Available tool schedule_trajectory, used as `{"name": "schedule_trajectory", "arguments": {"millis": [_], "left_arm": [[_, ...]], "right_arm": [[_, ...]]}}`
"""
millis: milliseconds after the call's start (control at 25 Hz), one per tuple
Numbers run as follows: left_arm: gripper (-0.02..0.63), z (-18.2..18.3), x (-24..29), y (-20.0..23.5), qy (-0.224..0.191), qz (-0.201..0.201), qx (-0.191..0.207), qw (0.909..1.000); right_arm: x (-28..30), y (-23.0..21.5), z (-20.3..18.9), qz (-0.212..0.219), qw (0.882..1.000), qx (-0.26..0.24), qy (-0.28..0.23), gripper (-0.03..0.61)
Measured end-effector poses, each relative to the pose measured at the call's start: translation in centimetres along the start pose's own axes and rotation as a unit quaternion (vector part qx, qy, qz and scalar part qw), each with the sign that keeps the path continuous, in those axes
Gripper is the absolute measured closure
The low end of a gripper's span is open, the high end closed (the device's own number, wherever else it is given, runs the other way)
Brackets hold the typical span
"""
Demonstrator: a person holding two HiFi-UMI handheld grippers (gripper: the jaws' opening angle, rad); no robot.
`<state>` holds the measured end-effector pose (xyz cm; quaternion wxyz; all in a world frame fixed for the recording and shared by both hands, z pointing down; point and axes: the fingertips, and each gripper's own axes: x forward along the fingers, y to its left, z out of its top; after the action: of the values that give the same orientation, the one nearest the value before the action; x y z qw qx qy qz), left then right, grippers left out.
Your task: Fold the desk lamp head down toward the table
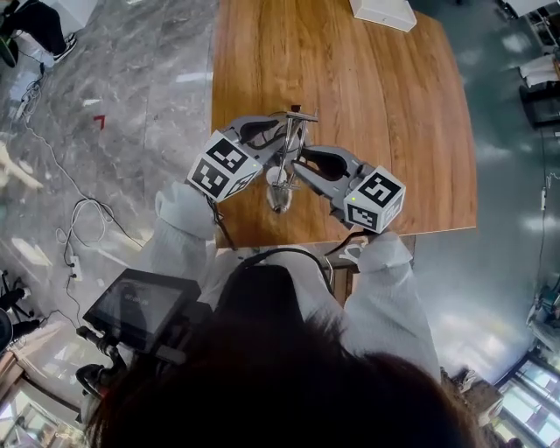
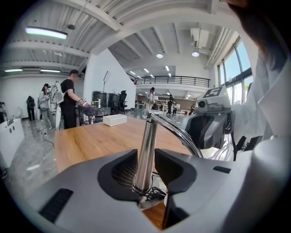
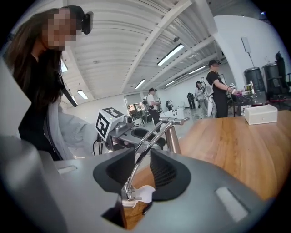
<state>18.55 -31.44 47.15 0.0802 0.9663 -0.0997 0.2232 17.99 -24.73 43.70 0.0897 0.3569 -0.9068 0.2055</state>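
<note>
A metal desk lamp stands near the wooden table's [image 1: 376,96] front edge. Its upright post [image 1: 288,147] is between my left gripper's [image 1: 284,131] jaws, which are shut on it; the left gripper view shows the post [image 2: 146,154] pressed between the pads. From the post's top a thin curved arm [image 3: 141,150] bends down to a small white lamp head [image 3: 144,193] close above the tabletop. My right gripper [image 1: 296,164] is open around that arm, with gaps on both sides. The two grippers face each other across the lamp.
A white box [image 1: 383,12] lies at the table's far end. The table's front edge [image 1: 350,234] is just below the lamp, with marble floor [image 1: 122,105] to the left. People stand beyond the table [image 2: 68,104]. A screen device [image 1: 140,306] hangs at my chest.
</note>
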Motion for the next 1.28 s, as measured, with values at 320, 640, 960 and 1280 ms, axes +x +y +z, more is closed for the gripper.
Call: {"name": "schedule_trajectory", "arguments": {"millis": [320, 640, 960, 1280], "left_arm": [[0.495, 4.0, -6.8, -1.9, -0.096, 0.069, -0.059, 0.9913], [0.611, 9.1, -10.0, -3.8, -0.168, 0.192, -0.015, 0.9668], [0.611, 9.6, -10.1, -5.5, -0.168, 0.196, -0.023, 0.9659], [0.611, 10.0, -9.8, -6.3, -0.169, 0.190, -0.015, 0.9670]], "right_arm": [[-4.5, 2.3, 3.6, -0.142, 0.984, 0.003, -0.108, 0.550], [-5.3, 4.0, 7.8, -0.267, 0.945, -0.095, -0.164, 0.577], [-6.7, 4.0, 8.4, -0.286, 0.939, -0.075, -0.175, 0.578], [-6.7, 4.1, 8.1, -0.288, 0.939, -0.078, -0.171, 0.578]]}}
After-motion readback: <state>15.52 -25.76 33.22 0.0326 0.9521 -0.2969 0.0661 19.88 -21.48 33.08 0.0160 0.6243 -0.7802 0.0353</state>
